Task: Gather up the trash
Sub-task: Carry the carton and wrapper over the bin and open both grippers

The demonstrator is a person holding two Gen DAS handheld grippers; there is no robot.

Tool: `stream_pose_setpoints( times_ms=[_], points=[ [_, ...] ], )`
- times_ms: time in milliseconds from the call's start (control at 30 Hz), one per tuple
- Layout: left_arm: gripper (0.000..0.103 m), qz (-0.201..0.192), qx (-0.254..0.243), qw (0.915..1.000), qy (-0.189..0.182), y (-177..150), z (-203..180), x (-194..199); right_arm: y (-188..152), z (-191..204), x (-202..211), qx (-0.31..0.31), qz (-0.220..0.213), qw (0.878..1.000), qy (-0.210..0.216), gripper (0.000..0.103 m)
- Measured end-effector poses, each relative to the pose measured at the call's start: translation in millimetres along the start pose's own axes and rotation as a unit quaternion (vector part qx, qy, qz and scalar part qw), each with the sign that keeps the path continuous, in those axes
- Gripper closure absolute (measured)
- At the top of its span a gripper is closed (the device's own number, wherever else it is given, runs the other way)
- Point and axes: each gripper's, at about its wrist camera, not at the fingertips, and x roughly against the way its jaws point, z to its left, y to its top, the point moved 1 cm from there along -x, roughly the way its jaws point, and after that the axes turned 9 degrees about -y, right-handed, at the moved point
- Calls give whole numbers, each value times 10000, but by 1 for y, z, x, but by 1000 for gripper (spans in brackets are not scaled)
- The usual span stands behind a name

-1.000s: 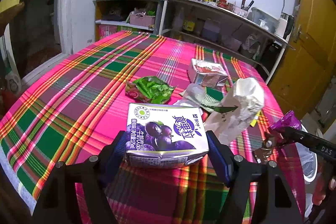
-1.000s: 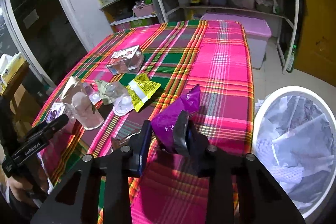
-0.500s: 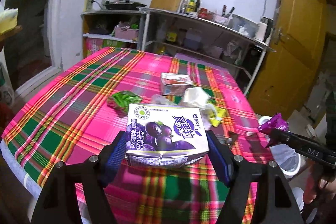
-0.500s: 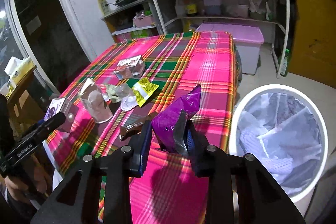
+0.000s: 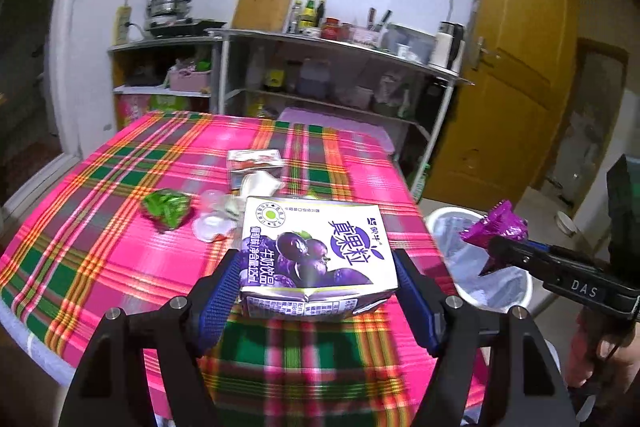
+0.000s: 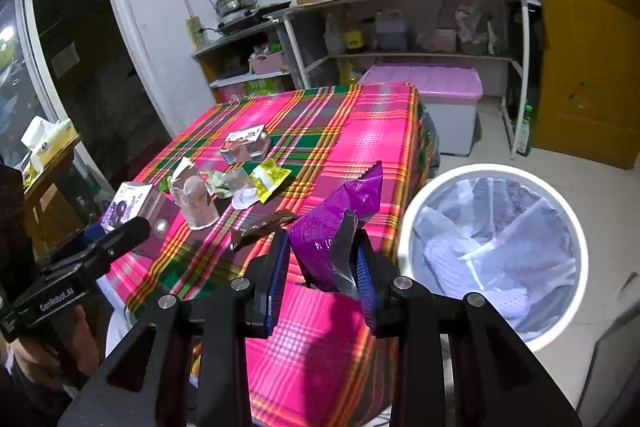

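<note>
My left gripper (image 5: 318, 281) is shut on a purple-and-white milk drink carton (image 5: 316, 255), held above the near edge of the plaid table (image 5: 120, 247). My right gripper (image 6: 324, 263) is shut on a purple snack wrapper (image 6: 340, 219), held above the table's right corner, left of the white bin (image 6: 416, 219). The bin is lined with a clear bag and stands on the floor. In the left wrist view the wrapper (image 5: 494, 229) and right gripper (image 5: 500, 251) hang over the bin (image 5: 436, 223). The carton also shows in the right wrist view (image 6: 128, 205).
On the table lie a green wrapper (image 5: 166, 207), a yellow wrapper (image 6: 270, 177), a clear cup (image 6: 194, 199), a small lidded cup (image 6: 240, 189), a brown wrapper (image 6: 260, 229) and a clear box (image 6: 246, 145). Shelves and a purple storage bin (image 6: 436, 99) stand behind.
Both grippers have lifted and pulled back from the table with their items. The right gripper has swung toward the bin, which now shows larger and closer.
</note>
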Motion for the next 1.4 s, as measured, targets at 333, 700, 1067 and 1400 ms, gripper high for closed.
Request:
stream_pose_setpoints(
  times_ms=[333,700,1067,1400],
  points=[
    [29,207,-393,9977,-508,1,-47,-24,-8,-38,10,-311,-24,9990,-335,70],
    [29,500,-663,9917,-985,1,-87,-63,-12,-88,9,-681,-3,9951,-719,70],
    [29,913,-883,9846,-1201,-1,-115,-112,-21,-129,-14,-992,282,9903,-929,70],
    [29,1359,-1069,9749,-1407,-10,-140,-162,-33,-159,-41,-1188,652,9859,-986,70]
  ],
)
